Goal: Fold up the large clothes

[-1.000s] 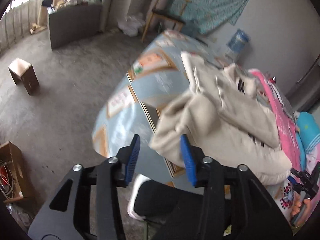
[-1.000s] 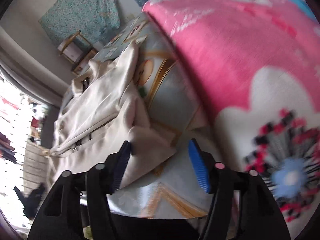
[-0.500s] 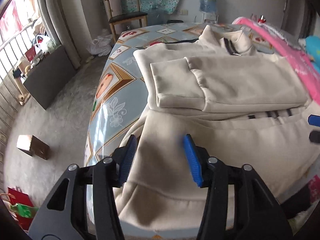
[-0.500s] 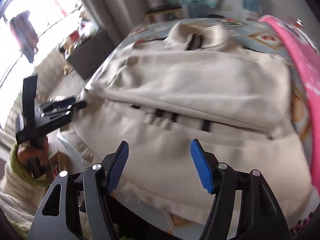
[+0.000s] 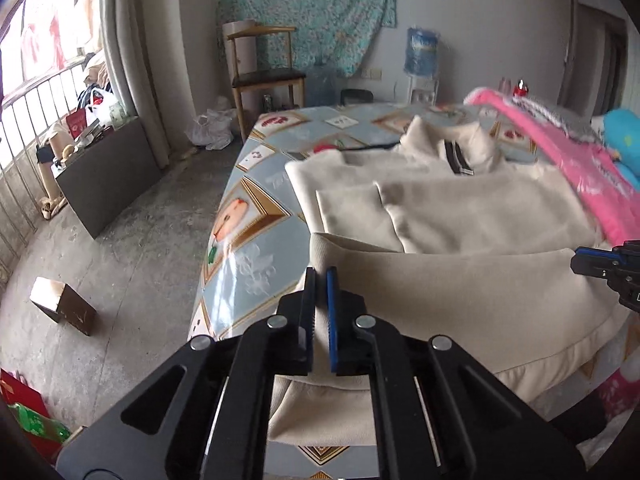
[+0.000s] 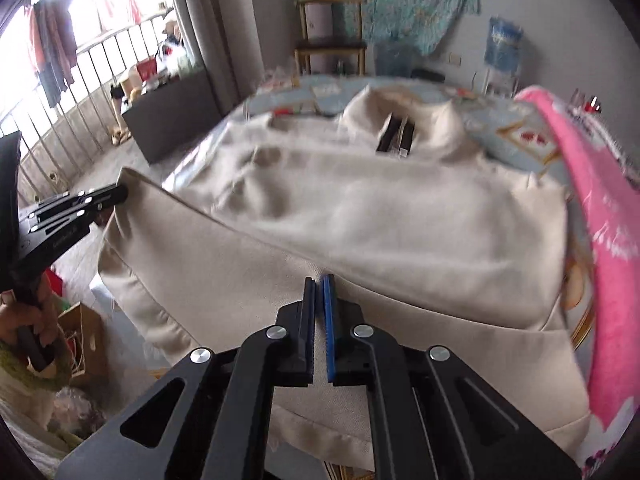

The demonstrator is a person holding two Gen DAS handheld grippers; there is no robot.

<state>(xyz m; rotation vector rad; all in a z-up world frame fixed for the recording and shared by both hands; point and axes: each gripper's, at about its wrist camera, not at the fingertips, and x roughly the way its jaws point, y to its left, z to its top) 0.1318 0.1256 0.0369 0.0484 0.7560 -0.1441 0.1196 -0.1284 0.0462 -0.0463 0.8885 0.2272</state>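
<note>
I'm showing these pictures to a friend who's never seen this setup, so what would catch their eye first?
First, the big cream garment spread over the patterned table, its near hem lifted in a taut fold. The left gripper and the right gripper are each shut on that hem, one at each end. Next, the bright pink blanket along the table's right side.
</note>
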